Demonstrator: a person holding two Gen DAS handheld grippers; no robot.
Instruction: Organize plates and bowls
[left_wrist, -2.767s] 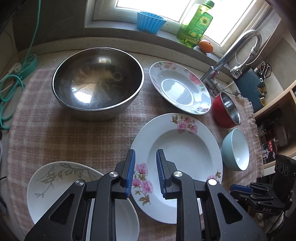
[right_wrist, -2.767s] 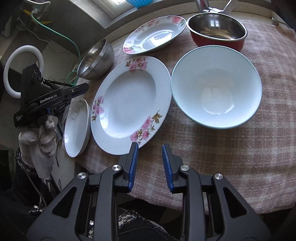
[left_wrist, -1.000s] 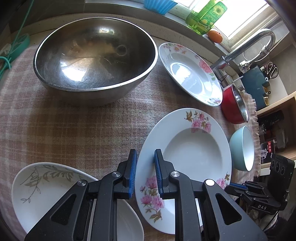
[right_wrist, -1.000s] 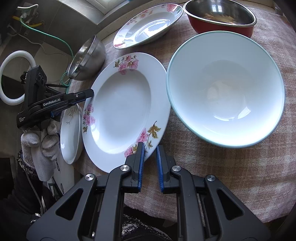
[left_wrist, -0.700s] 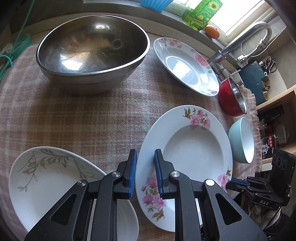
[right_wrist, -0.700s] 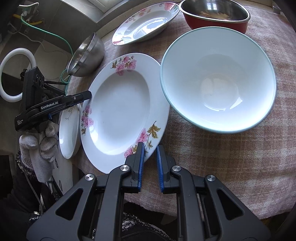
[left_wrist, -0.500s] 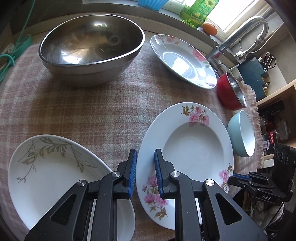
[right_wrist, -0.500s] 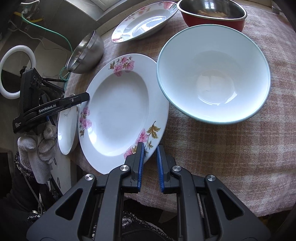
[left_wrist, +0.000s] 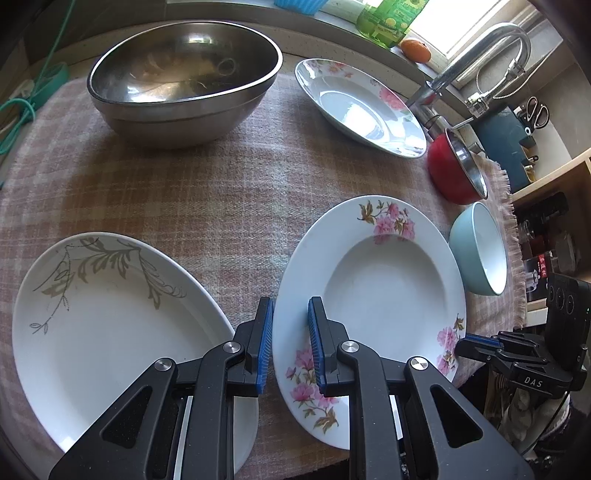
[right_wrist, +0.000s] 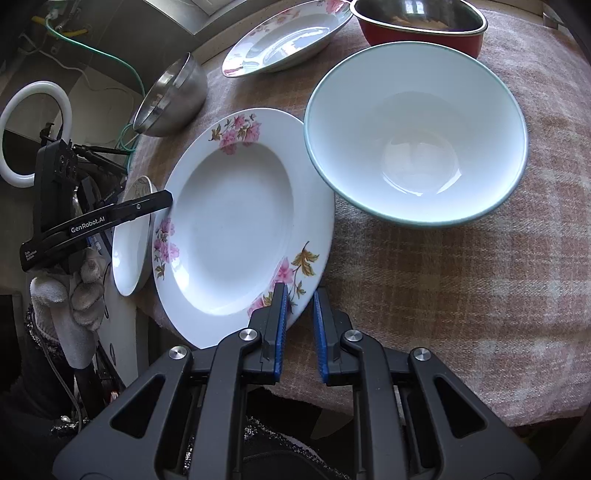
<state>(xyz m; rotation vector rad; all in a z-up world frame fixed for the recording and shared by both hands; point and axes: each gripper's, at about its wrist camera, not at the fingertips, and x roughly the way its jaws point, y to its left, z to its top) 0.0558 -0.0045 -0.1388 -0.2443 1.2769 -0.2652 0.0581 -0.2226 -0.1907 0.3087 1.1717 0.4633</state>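
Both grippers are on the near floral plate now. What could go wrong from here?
1. The pink-flowered deep plate is pinched only at opposite rim edges by the left gripper and right gripper; uneven lifting might let it slip.
2. Its far rim sits beside the pale blue bowl; it could knock it.
3. The grey-leaf white plate overhangs the table edge.

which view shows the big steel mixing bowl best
The left wrist view. There the steel mixing bowl sits whole at the back of the checked cloth, its open inside and outer wall both plain to see. The right wrist view catches it only small and side-on at the cloth's far left edge.
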